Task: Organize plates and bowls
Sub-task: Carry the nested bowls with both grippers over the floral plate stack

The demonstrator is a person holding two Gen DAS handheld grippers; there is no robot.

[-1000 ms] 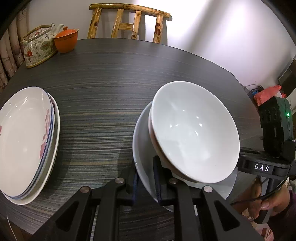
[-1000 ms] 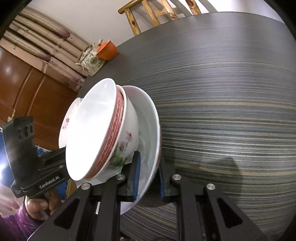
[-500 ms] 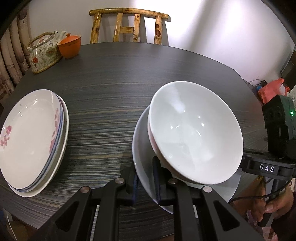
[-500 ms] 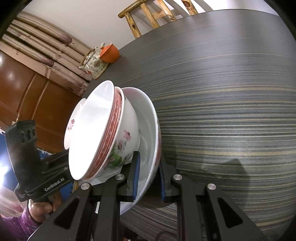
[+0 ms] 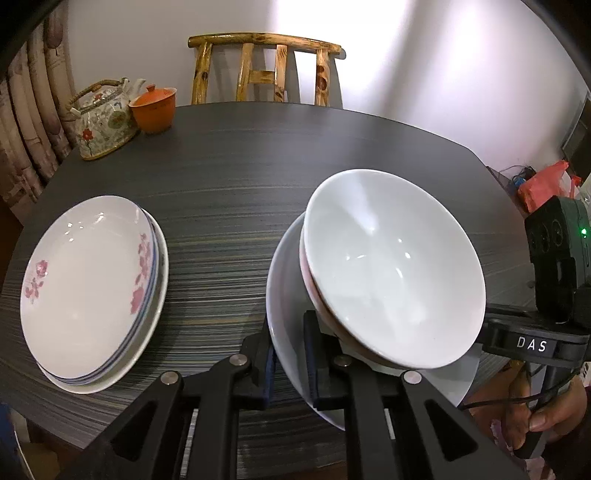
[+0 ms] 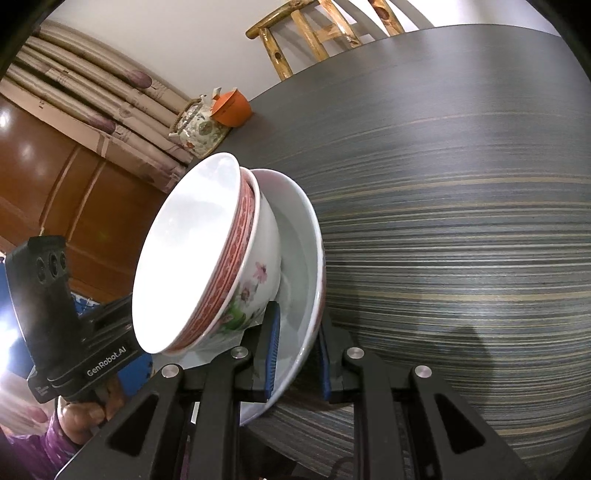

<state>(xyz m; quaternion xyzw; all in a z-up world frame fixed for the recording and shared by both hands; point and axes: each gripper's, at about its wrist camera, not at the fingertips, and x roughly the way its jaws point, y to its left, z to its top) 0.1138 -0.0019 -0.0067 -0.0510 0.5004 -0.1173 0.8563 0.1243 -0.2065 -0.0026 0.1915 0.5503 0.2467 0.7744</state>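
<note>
A white plate [image 5: 284,295] carries stacked white bowls [image 5: 391,266] with a red band and flowers outside [image 6: 243,273]. My left gripper [image 5: 290,354] is shut on the plate's near-left rim. My right gripper [image 6: 295,350] is shut on the same plate's [image 6: 303,258] opposite rim. Both hold it above the dark striped table [image 5: 240,177]. A stack of flowered plates [image 5: 88,284] lies on the table to the left in the left wrist view.
A flowered teapot [image 5: 101,118] and an orange lidded cup [image 5: 153,109] stand at the table's far left edge. A wooden chair [image 5: 262,68] is behind the table. The teapot [image 6: 197,127] and chair [image 6: 314,33] also show in the right wrist view.
Both grippers with the plate and bowls have drawn back and up from the table. The plate stack on the left has shifted rightward in view and more of the room shows.
</note>
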